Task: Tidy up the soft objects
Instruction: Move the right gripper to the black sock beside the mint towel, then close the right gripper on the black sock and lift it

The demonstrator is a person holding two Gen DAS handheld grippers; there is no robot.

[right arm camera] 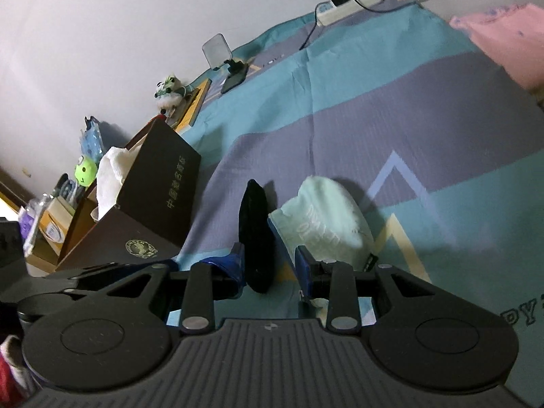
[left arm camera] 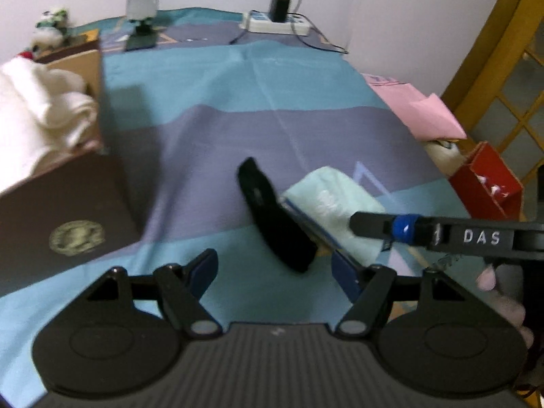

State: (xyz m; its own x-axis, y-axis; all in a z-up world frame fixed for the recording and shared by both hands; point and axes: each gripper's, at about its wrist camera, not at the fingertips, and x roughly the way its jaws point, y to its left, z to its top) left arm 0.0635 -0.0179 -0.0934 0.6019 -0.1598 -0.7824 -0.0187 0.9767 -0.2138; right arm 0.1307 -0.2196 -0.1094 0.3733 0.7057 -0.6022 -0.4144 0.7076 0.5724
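A long black soft item (right arm camera: 256, 234) lies on the striped bed sheet (right arm camera: 374, 119), with a folded mint towel (right arm camera: 326, 221) just to its right. My right gripper (right arm camera: 268, 255) straddles the near end of the black item. The item touches the left pad, and a strip of sheet shows between it and the right pad (right arm camera: 302, 268), so the jaws stand open. My left gripper (left arm camera: 272, 258) stands wide open just before the same black item (left arm camera: 272, 217), with the mint towel (left arm camera: 336, 204) behind it. A black bar marked DAS (left arm camera: 476, 238), part of the right gripper, reaches in from the right.
A brown box (left arm camera: 68, 210) at the left holds white towels (left arm camera: 37, 112). A pink cloth (left arm camera: 425, 108) and a red carton (left arm camera: 486, 183) lie at the bed's right edge, beside a yellow wooden frame (left arm camera: 493, 34). A power strip (left arm camera: 275, 23), a small stand (left arm camera: 142, 3) and a plush toy (left arm camera: 51, 27) line the far wall.
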